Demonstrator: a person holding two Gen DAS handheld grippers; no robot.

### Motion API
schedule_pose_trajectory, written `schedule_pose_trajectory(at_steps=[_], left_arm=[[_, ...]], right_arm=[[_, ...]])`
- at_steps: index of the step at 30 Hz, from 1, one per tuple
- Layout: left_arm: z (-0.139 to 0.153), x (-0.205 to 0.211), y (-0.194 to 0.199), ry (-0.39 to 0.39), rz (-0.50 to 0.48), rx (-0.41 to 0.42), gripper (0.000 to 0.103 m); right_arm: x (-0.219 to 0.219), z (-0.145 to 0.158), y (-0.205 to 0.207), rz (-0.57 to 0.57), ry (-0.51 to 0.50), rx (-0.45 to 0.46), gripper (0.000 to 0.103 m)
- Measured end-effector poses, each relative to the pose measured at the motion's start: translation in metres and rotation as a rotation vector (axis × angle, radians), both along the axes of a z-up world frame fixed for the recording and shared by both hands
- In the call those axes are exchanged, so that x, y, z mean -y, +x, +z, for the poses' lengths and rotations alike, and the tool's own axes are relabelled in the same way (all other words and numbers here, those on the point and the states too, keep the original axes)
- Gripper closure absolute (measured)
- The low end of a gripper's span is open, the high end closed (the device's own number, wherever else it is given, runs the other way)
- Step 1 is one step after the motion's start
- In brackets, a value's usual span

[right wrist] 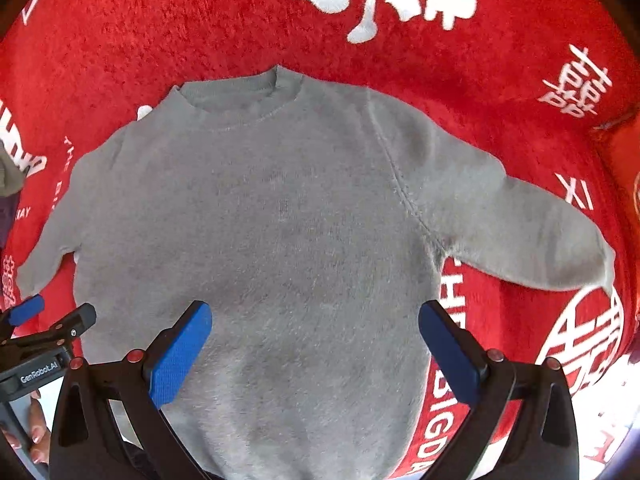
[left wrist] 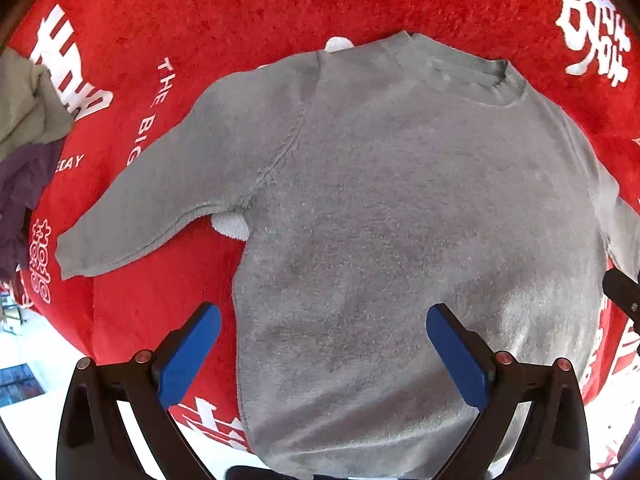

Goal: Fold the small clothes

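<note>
1. We see a small grey sweater (left wrist: 400, 220) lying flat and face up on a red plush cloth (left wrist: 240, 0) printed with white characters and lettering. Its collar points away from us, its hem toward us, and both sleeves are spread outward.
2. The left wrist view shows the left hand-held gripper (left wrist: 323, 350) above the lower left part of the sweater. Its blue fingers (left wrist: 188, 360) stand wide apart and hold nothing; one finger hangs over the red cloth, the other over the grey body.
3. The right wrist view shows the right hand-held gripper (right wrist: 315, 350) above the lower middle of the sweater, its blue pads (right wrist: 180, 354) likewise spread wide with nothing between them.
4. Only the left view shows the whole left sleeve (left wrist: 160, 192), which runs down to a cuff on the cloth, and a pile of other clothes at the far left edge: an olive-green garment (left wrist: 28, 100) on top of a purple one (left wrist: 20, 200).
5. Only the right view shows the whole right sleeve (right wrist: 520, 224), which lies across white lettering and near a round white emblem (right wrist: 584, 336).
6. In the right view the left hand-held gripper (right wrist: 36, 320) enters at the lower left edge, marked "GenRobot.AI", with a person's fingers (right wrist: 36, 432) beneath it.
7. In the left view a dark part of the right hand-held gripper (left wrist: 624, 292) shows at the right edge, beside the sweater's right side.
8. White patches of the cloth's print peek out by the left shoulder and under the left armpit.
</note>
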State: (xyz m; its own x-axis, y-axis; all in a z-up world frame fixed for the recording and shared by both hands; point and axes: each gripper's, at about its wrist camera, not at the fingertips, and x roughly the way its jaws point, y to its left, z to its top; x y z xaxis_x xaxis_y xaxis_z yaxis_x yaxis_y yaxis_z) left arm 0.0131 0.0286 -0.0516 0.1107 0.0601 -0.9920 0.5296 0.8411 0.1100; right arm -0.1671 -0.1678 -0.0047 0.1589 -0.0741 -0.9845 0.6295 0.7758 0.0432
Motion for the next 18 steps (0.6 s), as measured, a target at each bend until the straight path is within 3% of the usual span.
schedule_pose_trajectory(at_steps=[18], left_arm=[[-0.007, 0.007, 0.002, 0.025, 0.010, -0.018, 0.000]], right_arm=[[0.013, -0.011, -0.003, -0.004, 0.028, -0.016, 0.000]])
